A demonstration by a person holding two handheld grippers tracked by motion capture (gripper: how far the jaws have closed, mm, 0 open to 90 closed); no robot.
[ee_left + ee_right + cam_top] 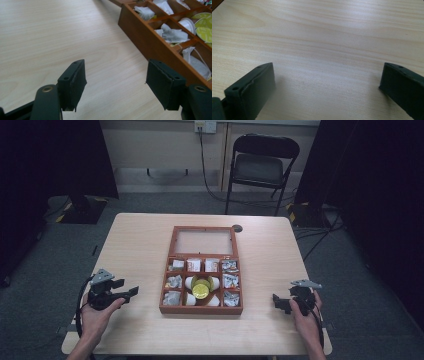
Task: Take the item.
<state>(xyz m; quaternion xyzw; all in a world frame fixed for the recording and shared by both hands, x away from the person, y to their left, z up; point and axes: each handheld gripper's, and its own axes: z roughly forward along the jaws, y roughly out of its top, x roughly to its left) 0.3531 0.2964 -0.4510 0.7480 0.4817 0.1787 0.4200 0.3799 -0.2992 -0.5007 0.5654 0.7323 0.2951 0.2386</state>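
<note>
Both jaws spread, empty: left hand-held gripper (131, 292) and right hand-held gripper (276, 301) flanking wooden box (201, 309)

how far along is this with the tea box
Done so far: the wooden box sits open on the table, lid laid back, compartments holding tea bags and yellow-topped pods. In hand: nothing; the left claw and right claw are both open and empty, resting either side of the box, apart from it. Left: any actual handling of the contents, not yet begun.

Open wooden box (201, 309) midtable, between left tongs (131, 293) and right tongs (276, 301).
</note>
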